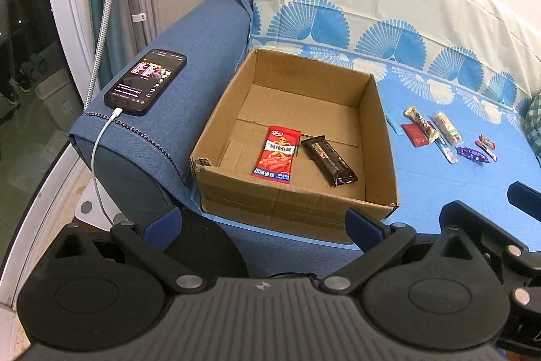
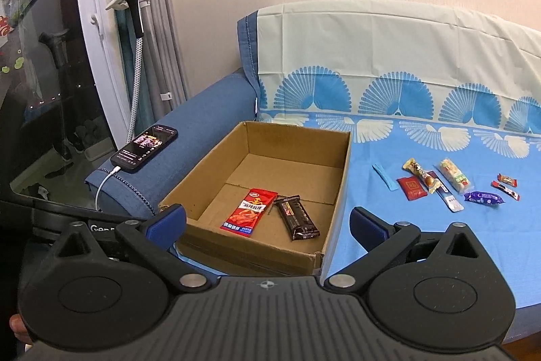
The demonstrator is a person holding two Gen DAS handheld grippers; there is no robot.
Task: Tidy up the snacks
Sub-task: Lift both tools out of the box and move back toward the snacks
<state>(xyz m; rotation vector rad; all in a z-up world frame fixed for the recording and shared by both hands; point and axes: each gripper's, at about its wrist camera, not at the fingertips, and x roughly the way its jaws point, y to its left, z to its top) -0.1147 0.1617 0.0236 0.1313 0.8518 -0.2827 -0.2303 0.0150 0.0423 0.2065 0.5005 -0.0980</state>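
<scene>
A: Snacks first. What are you seeing?

B: I'm looking at two packets lying flat on the floor of the open cardboard box point(image 2: 338, 192): a red spicy-strip packet point(image 2: 249, 212) and, just beside it on its right, a dark chocolate bar point(image 2: 297, 217). Their upper corners are close; whether they touch, I cannot tell.

A: And the rest of them?

B: They're sitting loose on the blue patterned cloth point(image 2: 389, 242), well to the right of the box. I'm making out a small red sachet point(image 2: 411, 188), a tan wrapped bar point(image 2: 421, 175) partly overlapping it, a pale bar point(image 2: 453, 175), a purple candy point(image 2: 484, 198), two little red sweets point(image 2: 506, 184) and a thin blue stick point(image 2: 384, 176) nearest the box.

A: Grippers?

B: I'm holding both back from the box. The left gripper point(image 1: 263, 222) is standing wide open with nothing between its blue pads point(image 1: 363, 227), in front of the box's near wall. The right gripper point(image 2: 268, 224) is spread just as wide, also carrying nothing.

A: Anything around the box?

B: A phone point(image 1: 146, 82) is resting on the blue sofa armrest point(image 1: 189, 56) left of the box, screen lit, with a white cable point(image 1: 98, 158) plugged in.
</scene>
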